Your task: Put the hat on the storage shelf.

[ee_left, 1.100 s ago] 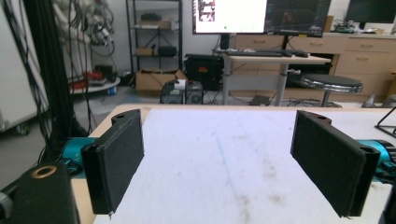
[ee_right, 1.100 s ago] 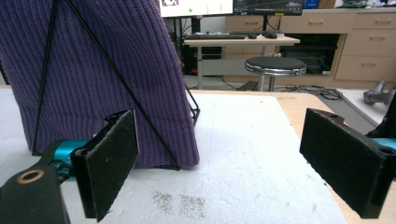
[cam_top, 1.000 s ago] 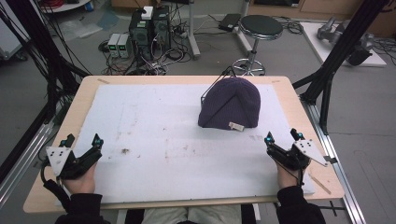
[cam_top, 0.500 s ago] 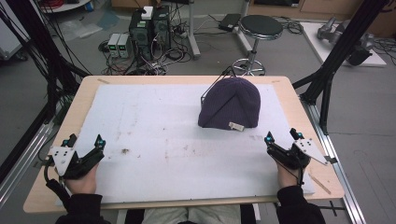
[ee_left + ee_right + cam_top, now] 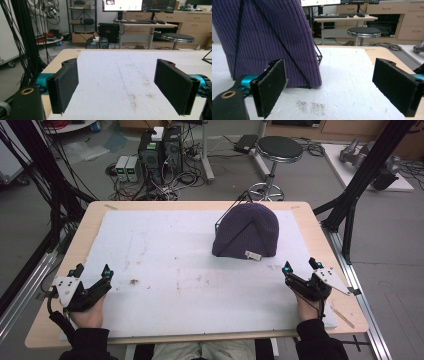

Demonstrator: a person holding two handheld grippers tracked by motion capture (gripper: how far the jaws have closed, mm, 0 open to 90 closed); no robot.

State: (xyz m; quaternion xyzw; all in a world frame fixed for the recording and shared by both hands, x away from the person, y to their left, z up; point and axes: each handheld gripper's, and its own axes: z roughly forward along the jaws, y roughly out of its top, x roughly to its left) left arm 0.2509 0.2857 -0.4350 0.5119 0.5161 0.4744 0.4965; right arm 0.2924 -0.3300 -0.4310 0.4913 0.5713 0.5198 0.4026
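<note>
A purple knitted beanie is stretched over a black wire stand on the white mat, right of centre. Seen from the right gripper view, the beanie rises just ahead and to the left, with thin black wire legs across it. My right gripper rests near the mat's right edge, open, a short way in front of the beanie and right of it. At the mat's left edge my left gripper is open, with bare mat between its pads.
The mat covers a wooden table with bare wood borders. Small brown stains mark the mat. Behind the table stand a round stool, computer boxes and cables on the floor. Black frame posts flank both sides.
My left gripper has edged slightly toward the near edge of the table. The right gripper and the beanie stay where they were.
</note>
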